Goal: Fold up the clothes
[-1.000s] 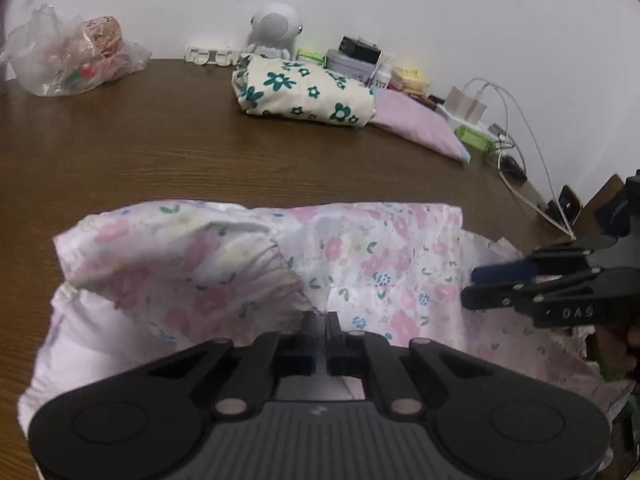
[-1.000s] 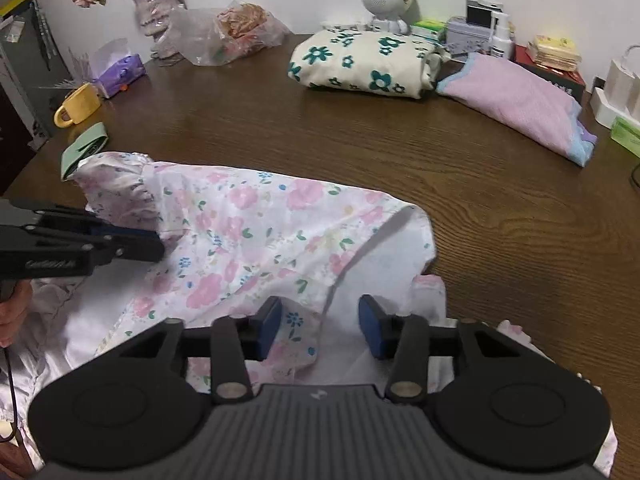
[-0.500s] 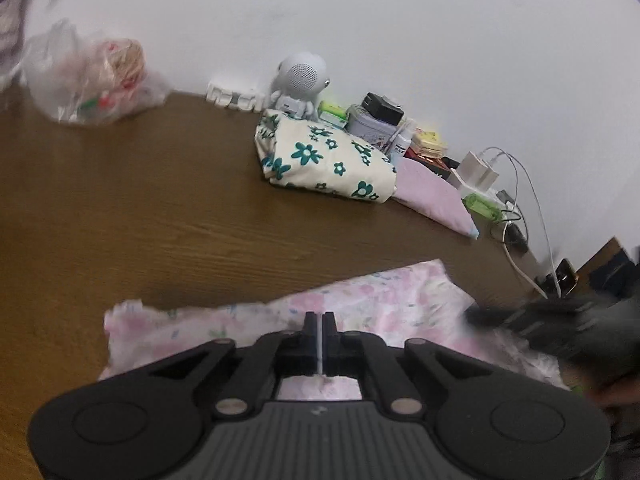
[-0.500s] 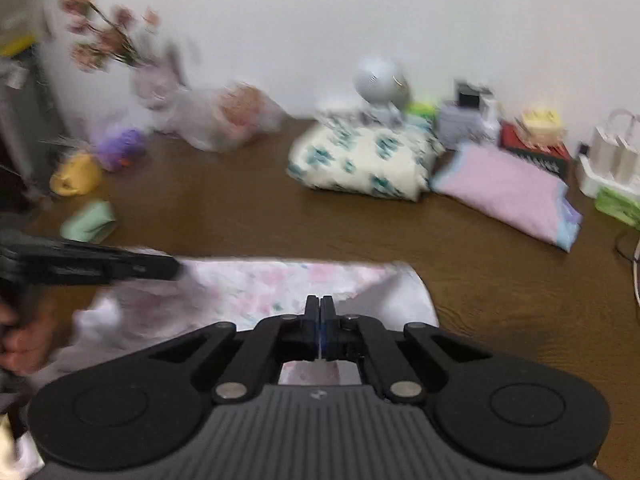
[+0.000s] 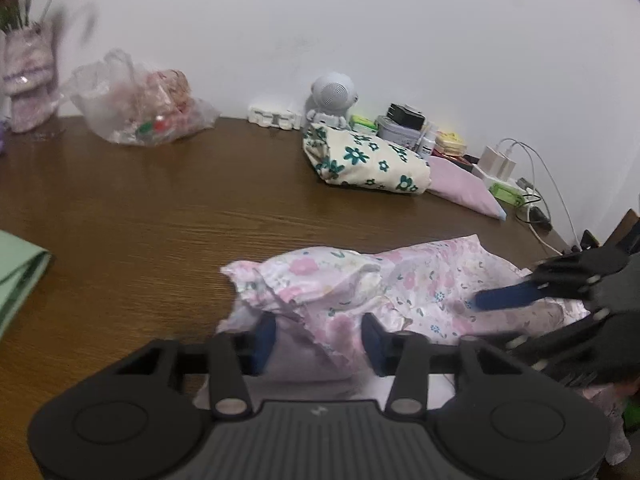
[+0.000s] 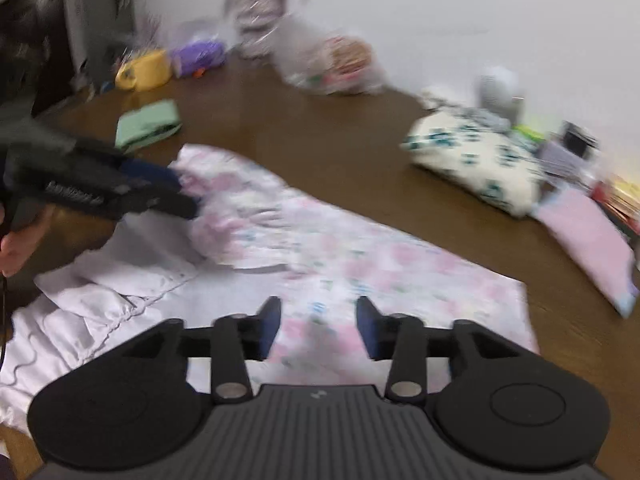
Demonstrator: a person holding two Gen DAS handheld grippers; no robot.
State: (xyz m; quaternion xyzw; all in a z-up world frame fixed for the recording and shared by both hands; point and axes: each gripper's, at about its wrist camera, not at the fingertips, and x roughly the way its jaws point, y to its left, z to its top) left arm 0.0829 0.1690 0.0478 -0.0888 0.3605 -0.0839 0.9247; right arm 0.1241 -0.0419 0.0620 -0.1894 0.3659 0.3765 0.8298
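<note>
Brown table [image 5: 160, 216]: bare wood far of the floral garment [image 5: 420, 284], which lies near edge. Only right view shows its white lining. Left gripper [image 5: 316, 338] and right gripper [image 6: 318, 326]: jaws just opened, spread, fabric between, unpinched.

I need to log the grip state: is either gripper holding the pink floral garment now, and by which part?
Nothing is held. Both the left gripper and right gripper have just opened their jaws; the garment lies loose between them on the table.
</note>
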